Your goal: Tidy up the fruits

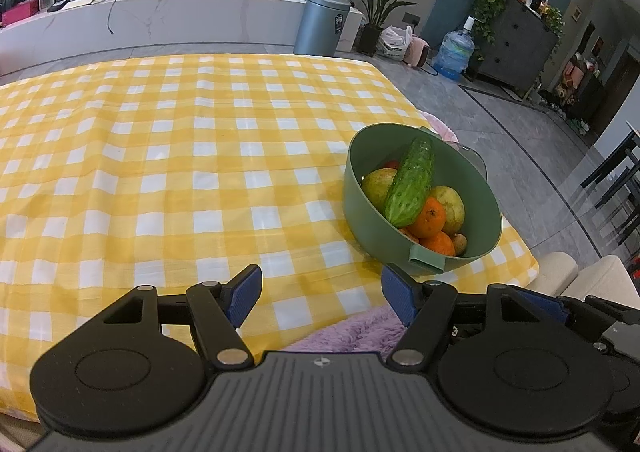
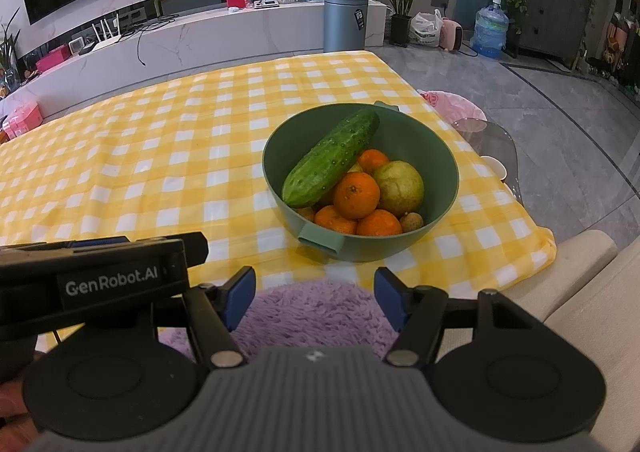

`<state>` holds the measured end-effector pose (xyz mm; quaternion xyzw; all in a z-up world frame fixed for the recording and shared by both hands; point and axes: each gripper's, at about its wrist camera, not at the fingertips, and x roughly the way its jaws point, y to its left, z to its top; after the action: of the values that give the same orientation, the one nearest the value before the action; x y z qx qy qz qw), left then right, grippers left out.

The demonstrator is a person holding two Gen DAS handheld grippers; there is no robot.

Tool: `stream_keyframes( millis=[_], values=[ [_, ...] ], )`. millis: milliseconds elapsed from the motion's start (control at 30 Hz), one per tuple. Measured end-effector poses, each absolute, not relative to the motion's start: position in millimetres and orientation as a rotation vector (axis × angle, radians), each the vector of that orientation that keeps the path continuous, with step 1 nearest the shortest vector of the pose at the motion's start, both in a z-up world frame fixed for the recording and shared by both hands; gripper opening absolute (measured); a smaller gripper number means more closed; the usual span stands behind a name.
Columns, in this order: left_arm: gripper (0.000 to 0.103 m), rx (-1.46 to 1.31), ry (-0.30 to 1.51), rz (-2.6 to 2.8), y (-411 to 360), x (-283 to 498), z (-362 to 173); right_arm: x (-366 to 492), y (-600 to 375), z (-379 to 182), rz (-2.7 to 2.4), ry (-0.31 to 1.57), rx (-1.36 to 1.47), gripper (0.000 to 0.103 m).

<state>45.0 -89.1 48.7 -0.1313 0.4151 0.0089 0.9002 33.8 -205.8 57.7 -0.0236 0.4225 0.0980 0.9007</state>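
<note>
A green bowl (image 2: 440, 156) sits near the tabletop's near right corner on the yellow checked cloth (image 1: 180, 172), holding a cucumber (image 2: 330, 158) propped over oranges (image 2: 356, 194) and a greenish pear (image 2: 400, 186). The left gripper (image 1: 321, 294) and right gripper (image 2: 315, 296) hover at the near edge, fingers spread wide, empty

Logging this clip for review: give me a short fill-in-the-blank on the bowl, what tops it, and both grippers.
1. The fruit sits in a ____ bowl on the checked tablecloth.
2. Lying on top of the oranges is a long green ____.
3. The left gripper and right gripper are both ____, holding nothing.

Missing words: green; cucumber; open
</note>
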Motion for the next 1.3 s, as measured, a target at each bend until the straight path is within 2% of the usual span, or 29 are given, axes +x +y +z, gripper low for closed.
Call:
stream_keyframes(
  millis=[1300],
  values=[
    [0.08,-0.282,0.867,0.013,-82.9,43.4,44.7,30.6,-202.0,55.5,0.21,0.871,-0.06,0.063]
  ],
)
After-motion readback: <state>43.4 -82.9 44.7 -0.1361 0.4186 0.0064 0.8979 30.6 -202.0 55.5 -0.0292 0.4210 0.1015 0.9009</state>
